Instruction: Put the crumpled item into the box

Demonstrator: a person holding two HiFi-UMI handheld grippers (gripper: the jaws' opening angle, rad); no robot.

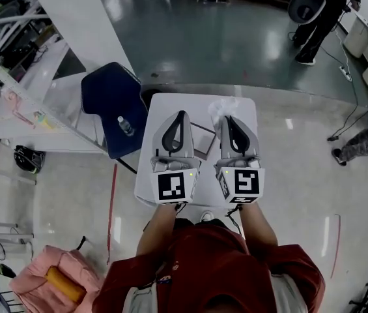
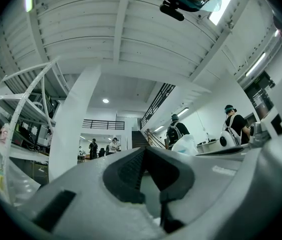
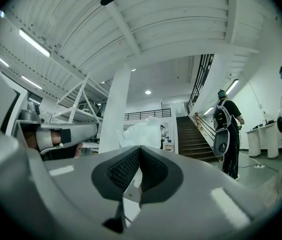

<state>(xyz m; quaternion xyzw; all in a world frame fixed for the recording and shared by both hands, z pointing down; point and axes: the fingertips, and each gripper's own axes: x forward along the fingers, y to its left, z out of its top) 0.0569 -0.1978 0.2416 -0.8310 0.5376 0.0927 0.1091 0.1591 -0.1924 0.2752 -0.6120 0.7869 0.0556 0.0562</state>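
Head view: left gripper (image 1: 182,114) and right gripper (image 1: 229,118) are held side by side over a small white square table (image 1: 170,106), both pointing away from the person.

Left gripper view: the jaws meet at their tips, with nothing between the ribbed dark pads.

Right gripper view: the jaws are pressed together in the same way, and no object shows between the pads.

The crumpled white translucent item (image 1: 219,107) lies at the far side of the table, just ahead of the right gripper's tip and slightly to its left. Seen along the right jaws, it rises directly behind the tip. I cannot tell whether the tip touches it. It is an irregular lump, and no long axis or pointing direction can be made out.

The flat pale square box (image 1: 203,142) sits on the table beneath and between the two grippers. It is partly covered by them, and its edges are turned at a slant to the table's edges. The item is outside the box, just beyond its far corner.
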